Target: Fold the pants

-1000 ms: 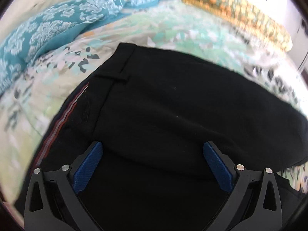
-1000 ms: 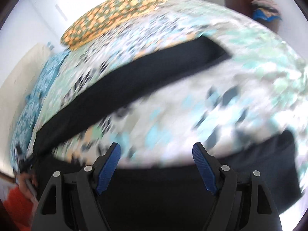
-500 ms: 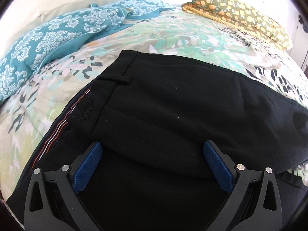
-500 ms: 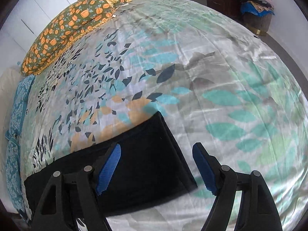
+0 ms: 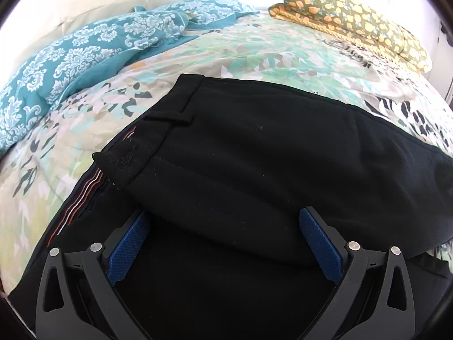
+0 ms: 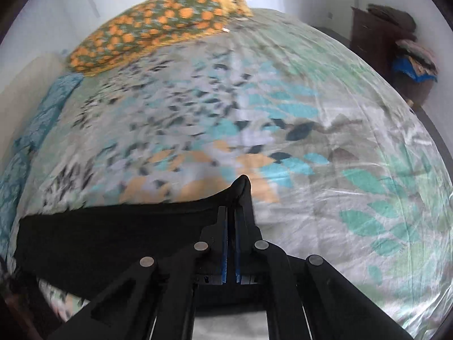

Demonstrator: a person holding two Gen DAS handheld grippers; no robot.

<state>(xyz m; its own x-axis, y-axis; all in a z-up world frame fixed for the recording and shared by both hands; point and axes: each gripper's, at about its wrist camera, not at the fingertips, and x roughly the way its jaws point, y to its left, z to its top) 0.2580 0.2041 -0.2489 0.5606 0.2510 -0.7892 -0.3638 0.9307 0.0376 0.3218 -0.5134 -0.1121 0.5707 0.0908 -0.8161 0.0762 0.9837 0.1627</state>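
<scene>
The black pants (image 5: 254, 155) lie spread across the bed (image 5: 269, 53), on a bedspread printed with green, teal and orange leaves. From the left wrist view the waistband end sits towards the left, with a belt loop showing and a strip of striped lining turned out along the edge. One layer of the cloth is folded over another, making a soft rounded ridge that runs across just ahead of the left gripper (image 5: 223, 240). Its jaws stand wide apart, the blue pads (image 5: 127, 249) resting low over the black fabric on either side without pinching any of it.

Over on the other side, the right gripper (image 6: 232, 226) has its jaws pressed together on the pants (image 6: 113, 235) at a corner of the leg end, and a small peak of black cloth pokes up just past the tips. The rest of that leg trails away to the left, flat against the bedspread. The far half of this view is smeared, so I can't make out much detail in the pattern there.

A teal damask pillow (image 5: 85, 51) sits at the head of the bed, and a folded green blanket with orange fruit (image 5: 354, 19) lies near the far edge. A dark piece of furniture (image 6: 376, 36) with heaped cloth stands against the wall beyond the bed.
</scene>
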